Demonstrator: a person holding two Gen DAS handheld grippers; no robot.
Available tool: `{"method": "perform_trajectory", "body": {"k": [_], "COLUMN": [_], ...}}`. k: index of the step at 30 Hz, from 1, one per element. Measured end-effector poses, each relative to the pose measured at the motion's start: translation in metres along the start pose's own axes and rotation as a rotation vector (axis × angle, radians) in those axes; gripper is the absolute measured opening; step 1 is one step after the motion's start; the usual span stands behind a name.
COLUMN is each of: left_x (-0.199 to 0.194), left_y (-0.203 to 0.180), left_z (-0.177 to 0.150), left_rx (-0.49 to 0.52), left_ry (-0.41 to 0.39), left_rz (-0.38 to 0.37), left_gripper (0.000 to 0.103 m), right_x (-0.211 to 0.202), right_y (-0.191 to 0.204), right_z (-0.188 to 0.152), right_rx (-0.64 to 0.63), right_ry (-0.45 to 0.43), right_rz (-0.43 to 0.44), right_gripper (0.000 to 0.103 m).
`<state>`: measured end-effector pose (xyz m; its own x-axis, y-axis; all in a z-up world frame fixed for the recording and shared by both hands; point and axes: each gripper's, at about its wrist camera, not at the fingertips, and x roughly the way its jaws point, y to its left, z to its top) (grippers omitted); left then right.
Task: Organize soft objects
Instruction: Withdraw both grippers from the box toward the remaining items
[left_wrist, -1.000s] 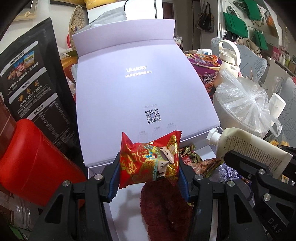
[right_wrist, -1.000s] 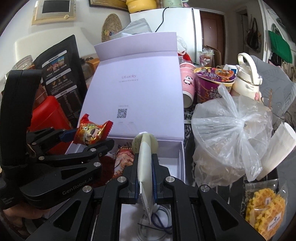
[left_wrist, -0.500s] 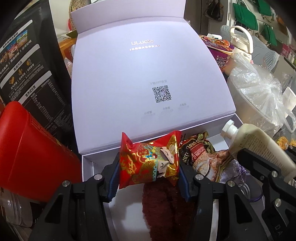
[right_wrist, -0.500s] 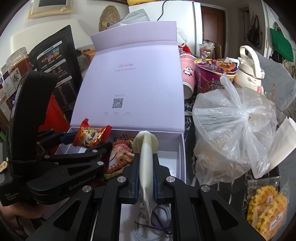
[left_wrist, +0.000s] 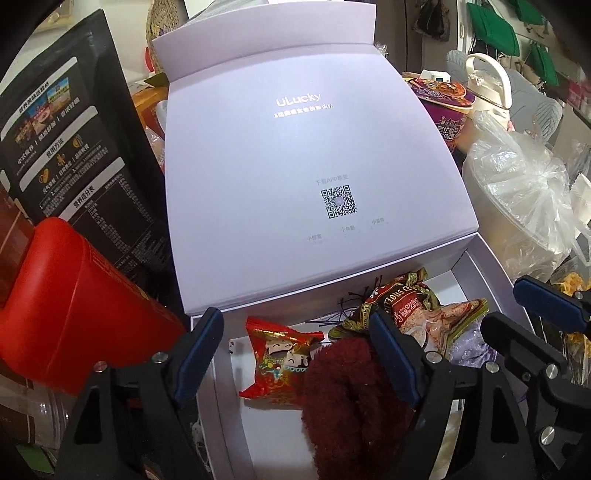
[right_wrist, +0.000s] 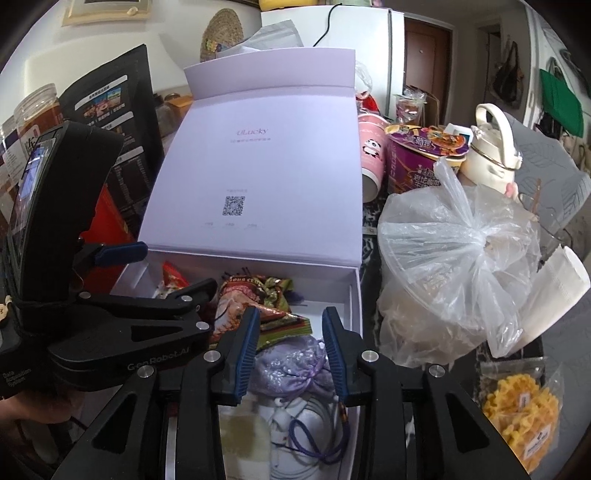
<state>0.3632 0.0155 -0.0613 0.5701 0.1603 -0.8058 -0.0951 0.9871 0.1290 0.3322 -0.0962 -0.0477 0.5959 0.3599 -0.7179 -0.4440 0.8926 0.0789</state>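
Note:
A white gift box (left_wrist: 491, 266) stands with its lid (left_wrist: 295, 166) raised. My left gripper (left_wrist: 295, 347) hovers over the box's left end. Its jaws are opening and nothing touches the pads. The red snack packet (left_wrist: 280, 365) lies loose on the box floor beside a dark red fluffy piece (left_wrist: 351, 398) and a cereal packet (left_wrist: 406, 310). My right gripper (right_wrist: 290, 347) is over the box (right_wrist: 354, 295), its jaws opening with no grip. Below it lie a lilac pouch (right_wrist: 291, 365) and the cream bottle (right_wrist: 240, 428). The left gripper (right_wrist: 162, 273) shows at the left.
A red container (left_wrist: 74, 302) and a black printed bag (left_wrist: 74, 147) crowd the box's left side. On the right sit a tied clear plastic bag (right_wrist: 461, 266), a purple noodle cup (right_wrist: 417, 155), a pink cup (right_wrist: 371, 155), a cream flask (right_wrist: 491, 147) and a bag of yellow waffles (right_wrist: 517, 410).
The left jaws spread and the red packet dropped into the box. The right jaws parted and the cream bottle left them and now lies in the box.

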Motion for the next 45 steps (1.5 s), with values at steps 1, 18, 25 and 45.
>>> {"method": "perform_trajectory", "body": {"k": [1,18,25,45], "left_x": [-0.002,-0.104,-0.153,-0.254], "left_y": [0.0,0.015,0.018,0.02], "left_z": [0.0,-0.01,-0.021,-0.075], "left_rx": [0.002,-0.023,-0.035,-0.021], "left_ry": [-0.005,-0.157,-0.221,-0.358], "left_rz": [0.004,-0.032,-0.029,-0.052], "left_gripper": [0.082,0.082,0.082,0.086], "right_x": [-0.002,-0.085,-0.13,-0.232], "right_y": [0.001,0.006,0.016,0.044], "right_z": [0.0,0.004,-0.002,-0.044], "right_rx": [-0.003,0.009,0.004,-0.002], "right_ry": [-0.007,-0.133,-0.19,-0.307], "right_rz": [-0.003,-0.016,-0.023,-0.055], "right_gripper": [0.035,0.035,0.035,0.047]}}
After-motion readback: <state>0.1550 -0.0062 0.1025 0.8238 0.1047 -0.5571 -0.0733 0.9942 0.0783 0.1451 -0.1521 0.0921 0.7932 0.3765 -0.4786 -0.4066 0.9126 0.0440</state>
